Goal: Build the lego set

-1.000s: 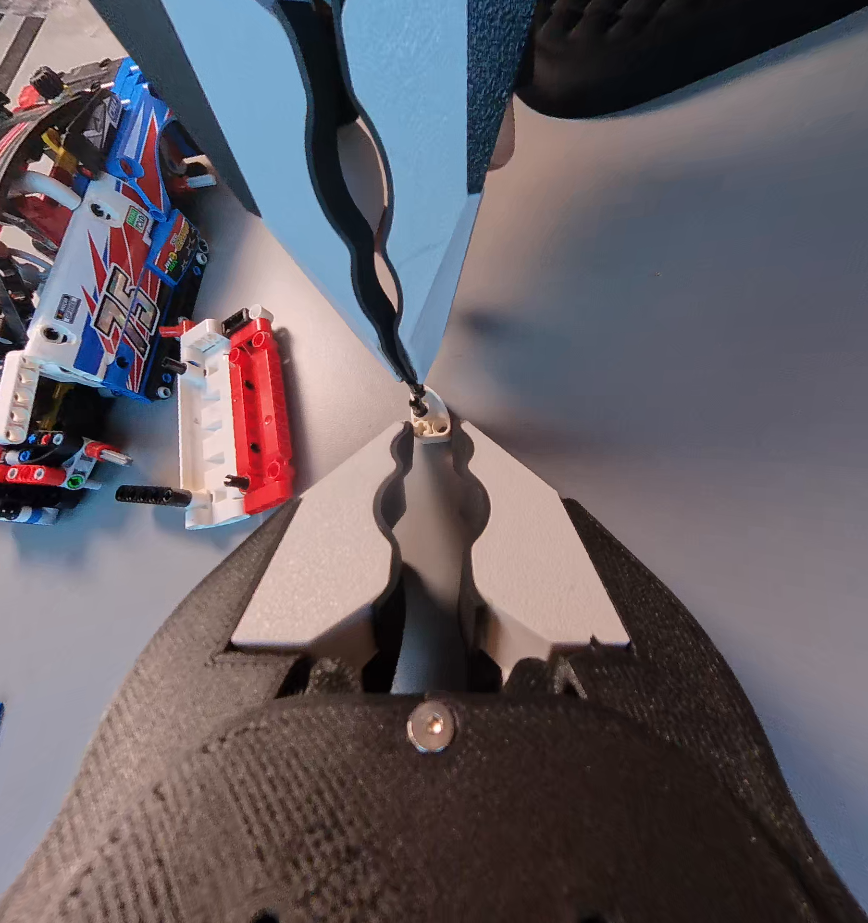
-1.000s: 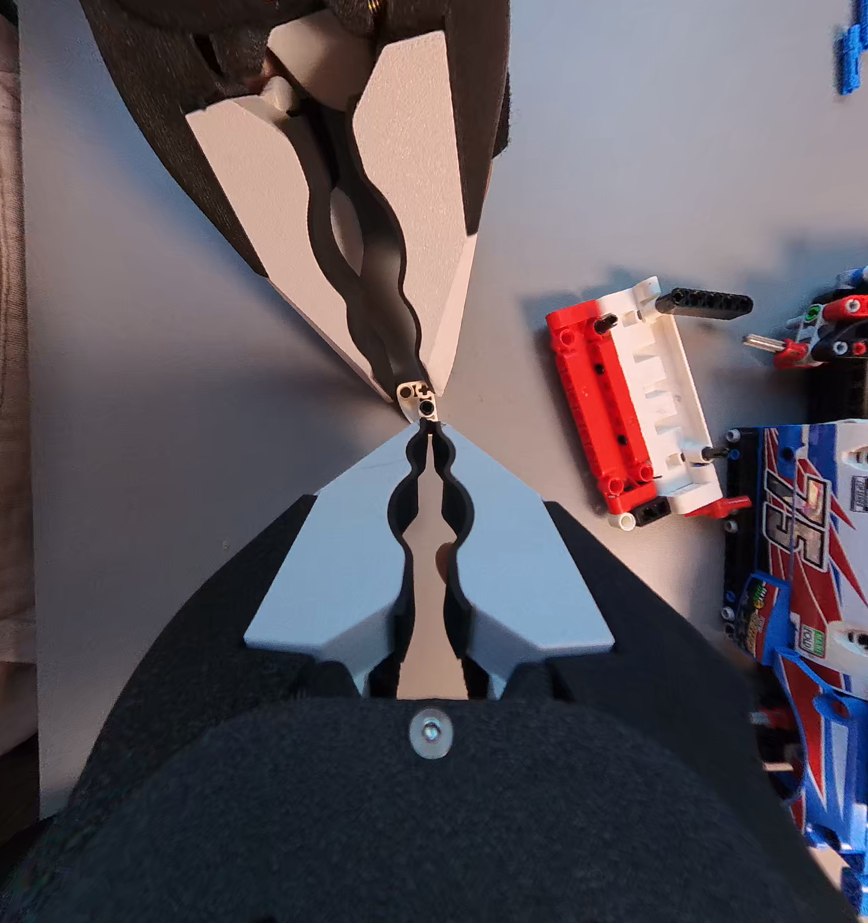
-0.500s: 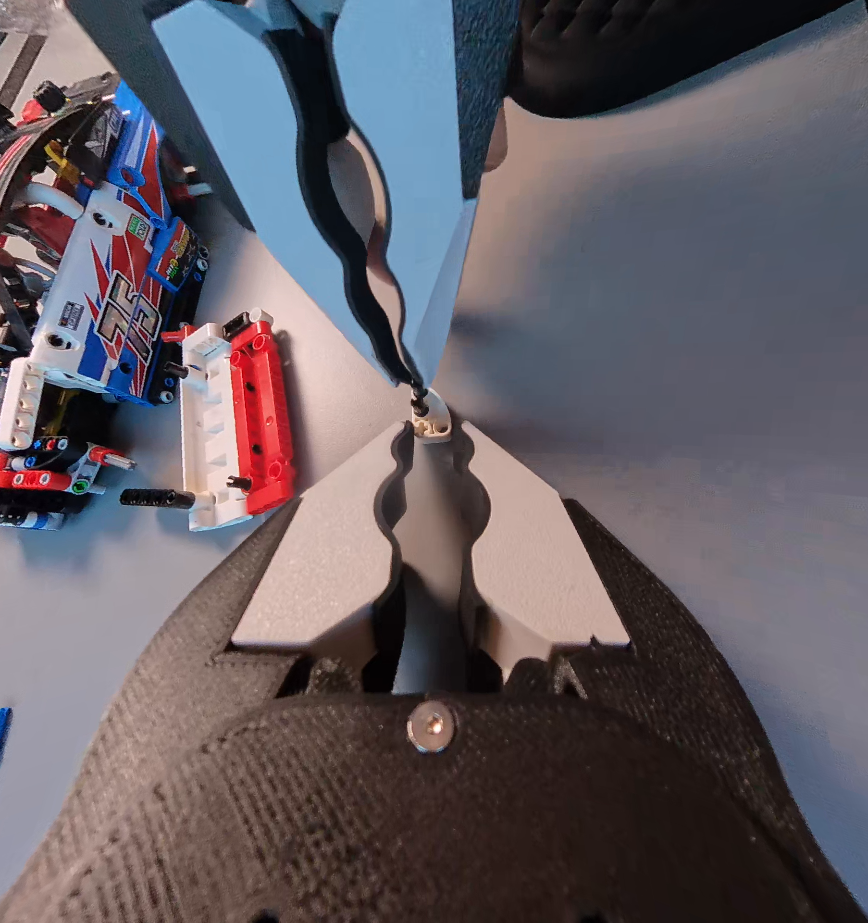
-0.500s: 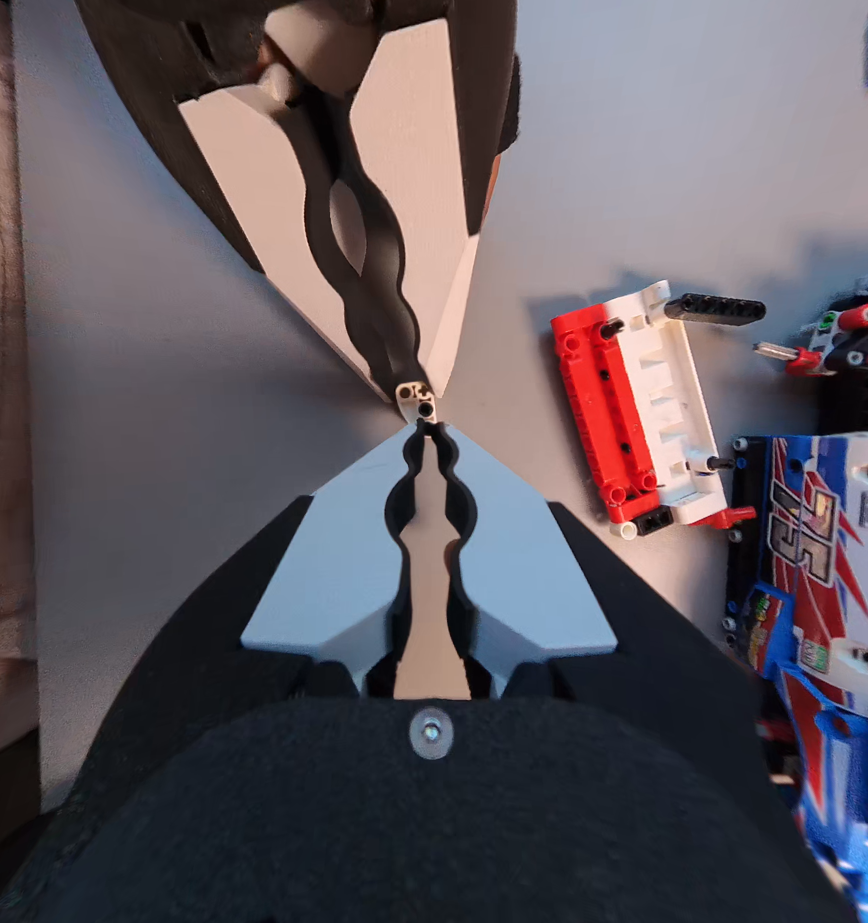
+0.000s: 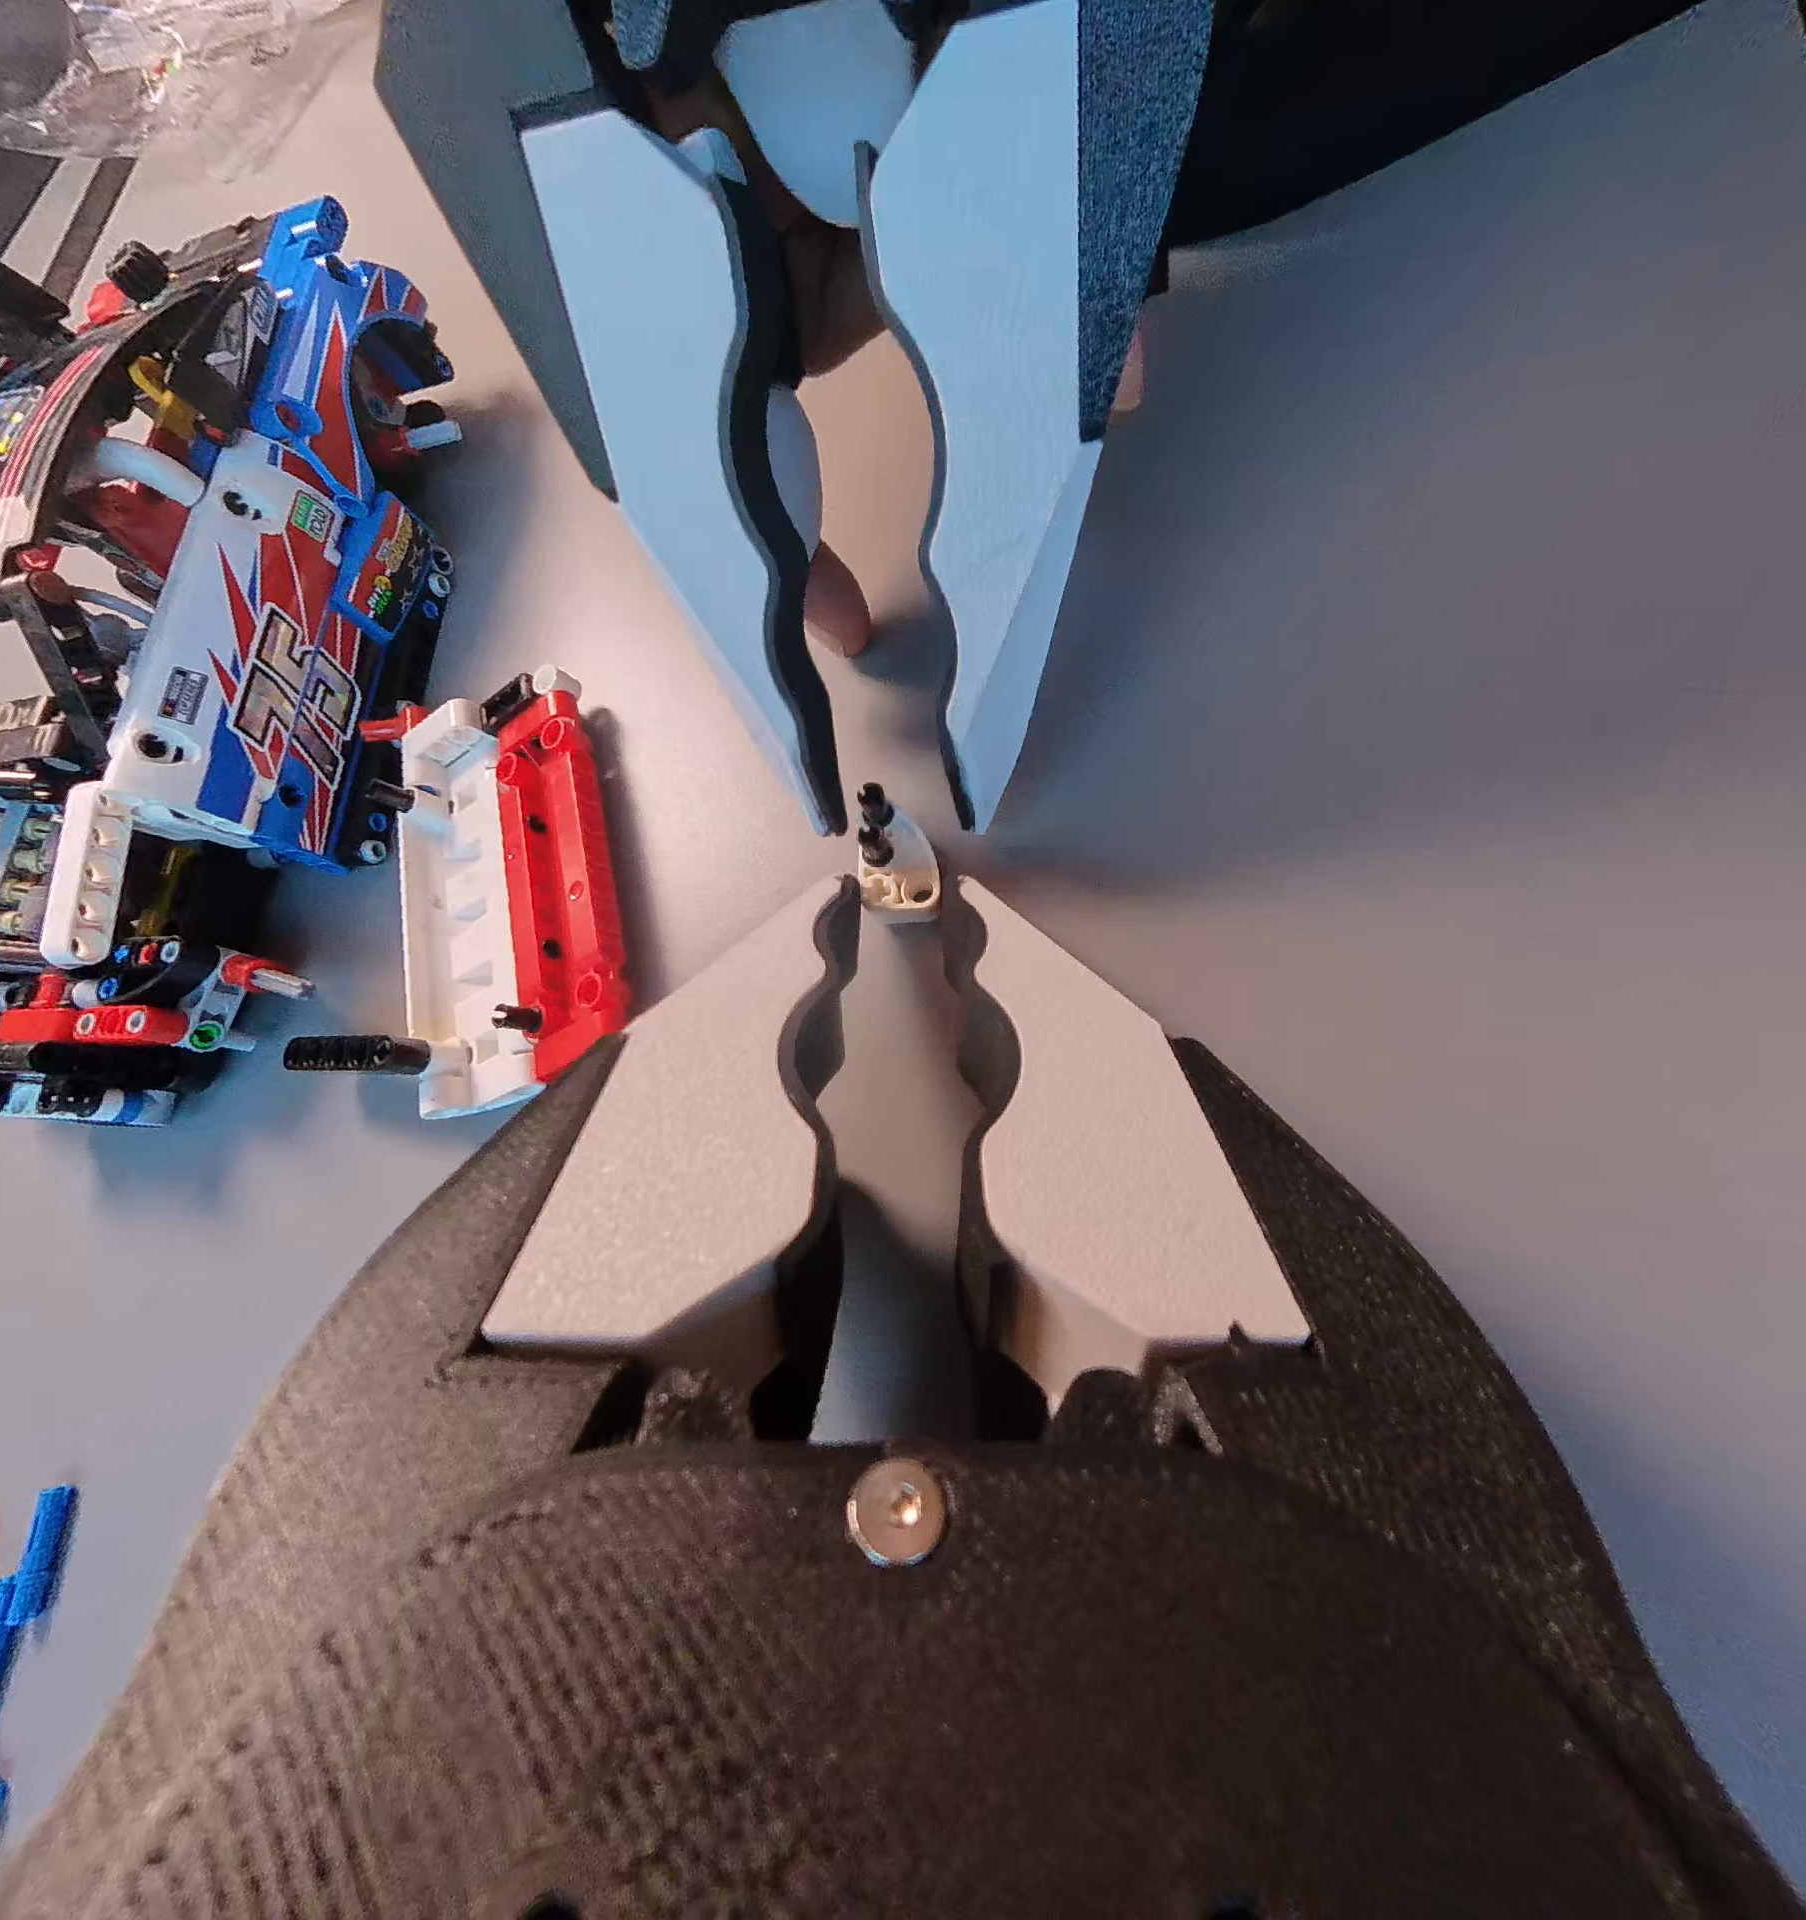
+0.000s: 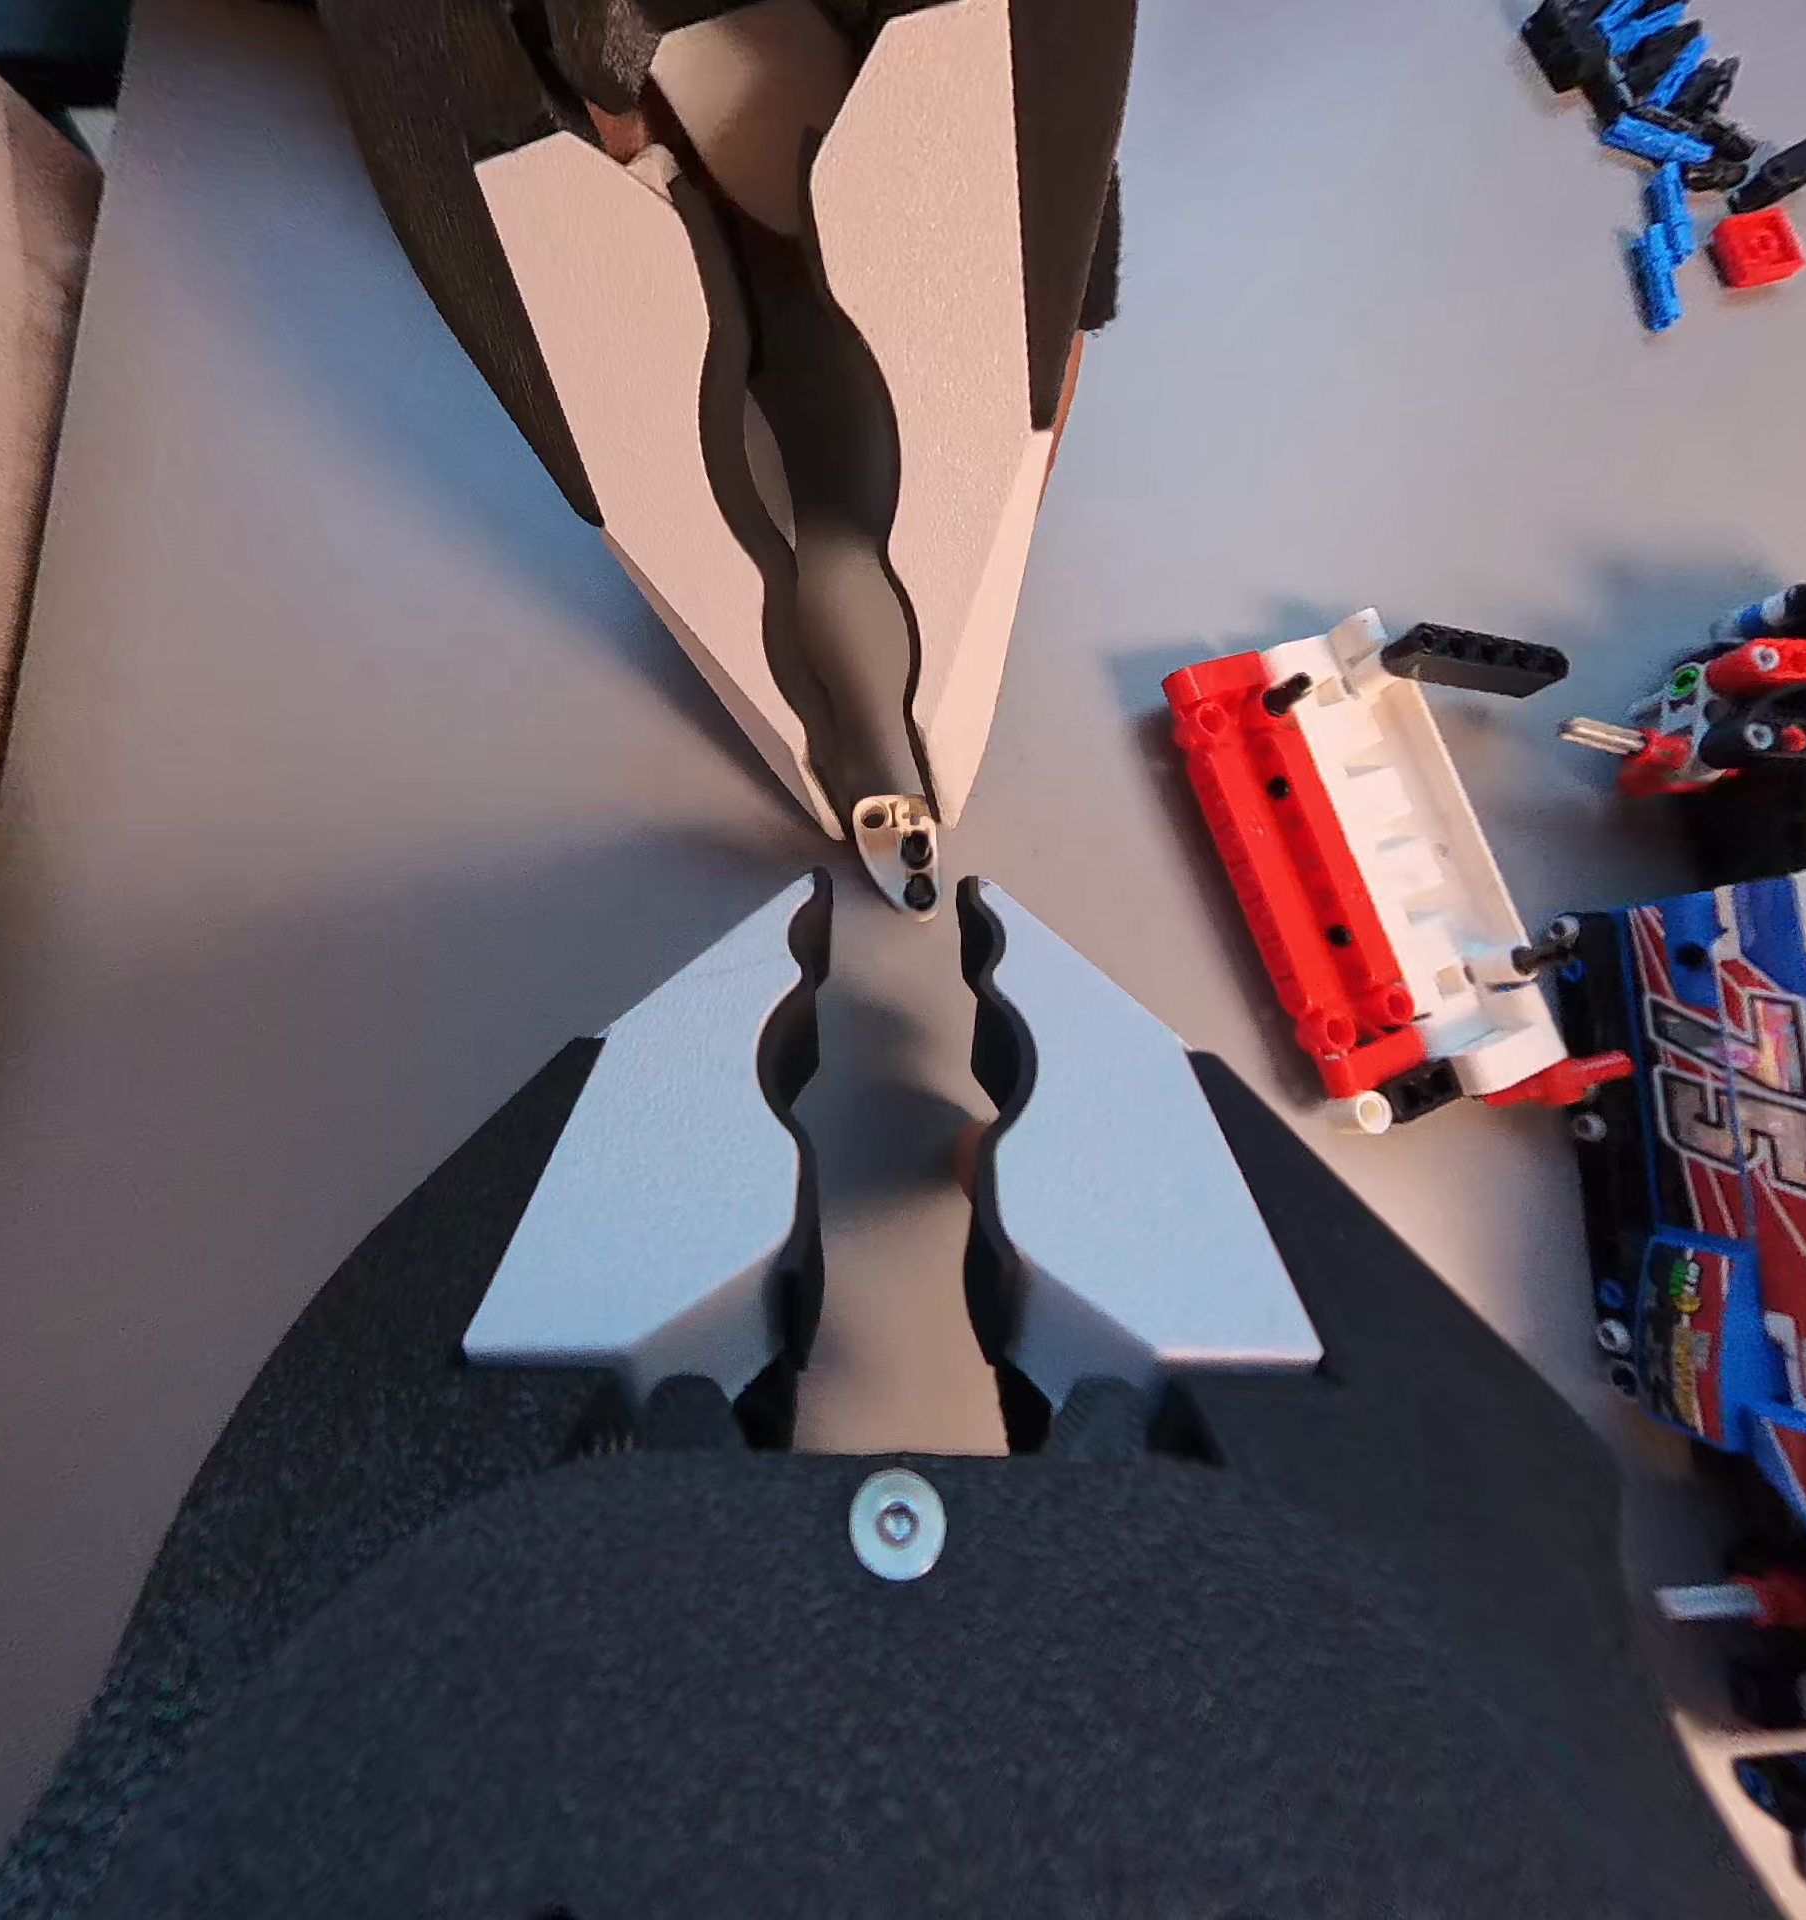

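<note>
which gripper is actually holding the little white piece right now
The left gripper pinches the small white piece at its fingertips. The right gripper is open, its fingers apart from the piece.

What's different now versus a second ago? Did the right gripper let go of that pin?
Yes. The right gripper was shut on a black pin at the small white connector; now it is open and drawn back slightly, leaving the pins seated in the connector. The left gripper stays shut on the connector. The red-and-white panel and the race car lie where they were on the table.
</note>
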`<state>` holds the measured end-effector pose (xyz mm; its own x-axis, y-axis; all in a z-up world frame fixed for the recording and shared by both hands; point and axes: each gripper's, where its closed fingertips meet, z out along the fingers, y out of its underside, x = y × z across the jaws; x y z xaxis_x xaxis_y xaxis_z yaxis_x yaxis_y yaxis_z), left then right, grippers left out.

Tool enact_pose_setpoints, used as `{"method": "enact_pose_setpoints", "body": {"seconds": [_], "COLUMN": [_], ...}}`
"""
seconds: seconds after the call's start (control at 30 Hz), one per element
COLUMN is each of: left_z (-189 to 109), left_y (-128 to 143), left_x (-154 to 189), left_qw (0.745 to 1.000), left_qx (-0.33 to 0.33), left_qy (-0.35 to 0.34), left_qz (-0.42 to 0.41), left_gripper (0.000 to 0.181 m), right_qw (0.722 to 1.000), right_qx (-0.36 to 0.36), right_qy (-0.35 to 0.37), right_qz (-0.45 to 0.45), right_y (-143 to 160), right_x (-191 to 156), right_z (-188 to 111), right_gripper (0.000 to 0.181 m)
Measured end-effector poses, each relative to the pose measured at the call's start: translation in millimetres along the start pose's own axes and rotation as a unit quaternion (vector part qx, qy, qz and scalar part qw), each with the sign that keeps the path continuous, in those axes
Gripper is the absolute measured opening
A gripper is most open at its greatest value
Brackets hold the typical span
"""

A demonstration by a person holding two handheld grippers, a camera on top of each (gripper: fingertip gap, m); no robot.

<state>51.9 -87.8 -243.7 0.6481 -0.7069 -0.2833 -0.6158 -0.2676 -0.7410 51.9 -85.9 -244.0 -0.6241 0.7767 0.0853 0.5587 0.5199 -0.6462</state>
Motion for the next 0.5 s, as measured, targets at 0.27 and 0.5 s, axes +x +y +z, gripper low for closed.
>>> {"method": "enact_pose_setpoints", "body": {"seconds": [0.27, 0.5], "left_z": [1.2, 1.8], "left_y": [-1.5, -1.2], "left_x": [-2.0, -5.8], "left_qw": [1.0, 1.0], "left_qx": [0.008, 0.007], "left_qy": [0.001, -0.003], "left_qz": [-0.005, -0.016], "left_gripper": [0.014, 0.018], "right_qw": [0.996, 0.99], "right_qx": [-0.052, -0.064], "right_qy": [-0.053, -0.099], "right_qz": [-0.051, -0.074], "right_y": [5.4, 8.7], "right_x": [3.6, 5.7], "right_z": [3.1, 1.5], "right_gripper": [0.008, 0.007]}}
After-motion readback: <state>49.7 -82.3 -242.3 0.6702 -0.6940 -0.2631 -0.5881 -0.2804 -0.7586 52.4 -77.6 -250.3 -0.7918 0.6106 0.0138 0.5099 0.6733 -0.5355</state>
